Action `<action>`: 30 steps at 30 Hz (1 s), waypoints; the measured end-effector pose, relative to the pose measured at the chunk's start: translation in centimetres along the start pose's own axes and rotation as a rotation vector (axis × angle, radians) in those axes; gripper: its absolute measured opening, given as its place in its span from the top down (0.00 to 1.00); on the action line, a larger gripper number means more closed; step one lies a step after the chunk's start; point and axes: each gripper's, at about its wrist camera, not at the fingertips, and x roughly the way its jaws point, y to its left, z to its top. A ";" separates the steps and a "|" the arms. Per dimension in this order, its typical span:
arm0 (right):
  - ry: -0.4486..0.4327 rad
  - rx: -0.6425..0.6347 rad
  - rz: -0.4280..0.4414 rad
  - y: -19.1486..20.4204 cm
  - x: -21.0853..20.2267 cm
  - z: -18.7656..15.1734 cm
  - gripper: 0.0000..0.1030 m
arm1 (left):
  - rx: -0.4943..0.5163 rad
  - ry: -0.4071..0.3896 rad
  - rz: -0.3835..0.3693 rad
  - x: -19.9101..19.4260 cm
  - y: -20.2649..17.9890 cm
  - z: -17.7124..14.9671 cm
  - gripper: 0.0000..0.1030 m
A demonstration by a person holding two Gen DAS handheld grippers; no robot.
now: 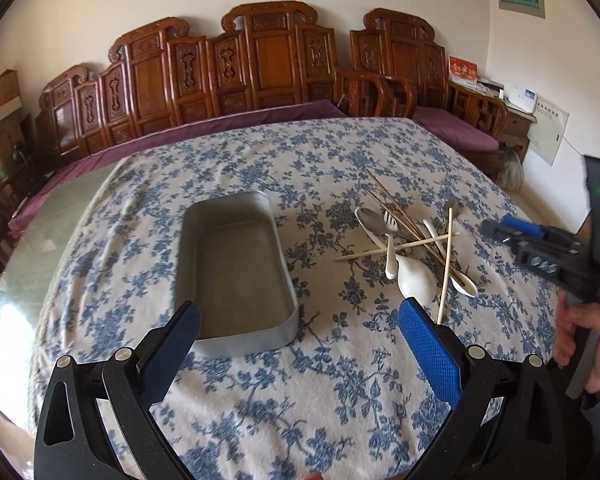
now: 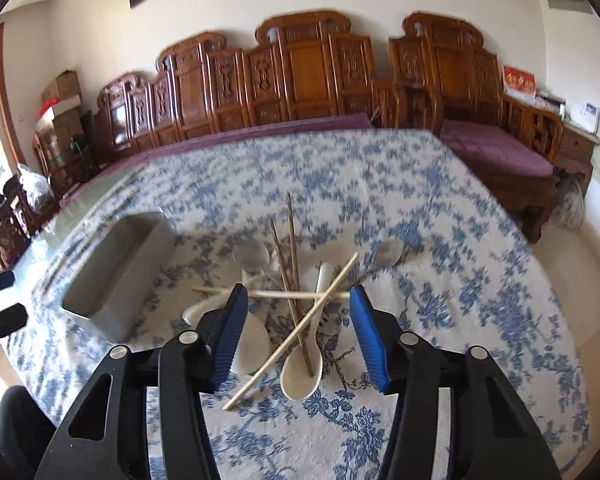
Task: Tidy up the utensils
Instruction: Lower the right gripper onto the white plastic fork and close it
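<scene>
A grey metal tray (image 1: pixel 236 332) lies empty on the blue-flowered tablecloth; it shows blurred at the left of the right wrist view (image 2: pixel 112 316). To its right is a heap of utensils: white ceramic spoons (image 1: pixel 416 276), metal spoons (image 1: pixel 374 222), pale chopsticks (image 1: pixel 446 264) and dark chopsticks (image 1: pixel 396 210). My left gripper (image 1: pixel 300 312) is open and empty, just in front of the tray's near end. My right gripper (image 2: pixel 296 296) is open and empty, hovering over the heap, with a white spoon (image 2: pixel 300 376) and a pale chopstick (image 2: pixel 292 336) between its fingers. It also shows in the left wrist view (image 1: pixel 496 232).
The tablecloth (image 1: pixel 300 400) covers a round table. A carved wooden bench with purple cushions (image 1: pixel 260 80) runs along the far wall. A wooden armchair (image 2: pixel 492 152) stands at the back right. Boxes (image 2: pixel 60 96) are stacked at the far left.
</scene>
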 end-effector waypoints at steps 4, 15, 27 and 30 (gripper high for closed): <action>0.063 0.008 0.022 0.0 3.1 -0.5 0.59 | 0.010 0.016 -0.021 1.7 -0.7 -0.1 0.07; 0.180 0.038 -0.013 -0.2 7.7 -1.4 0.71 | 0.010 0.047 -0.020 3.7 -1.3 -0.3 0.07; 0.154 0.106 0.053 -2.3 6.0 -1.2 0.94 | 0.052 0.064 0.007 5.4 -2.4 1.1 0.07; 0.126 0.109 0.062 -2.7 5.1 -0.7 0.94 | 0.052 0.074 0.002 6.4 -2.8 1.5 0.07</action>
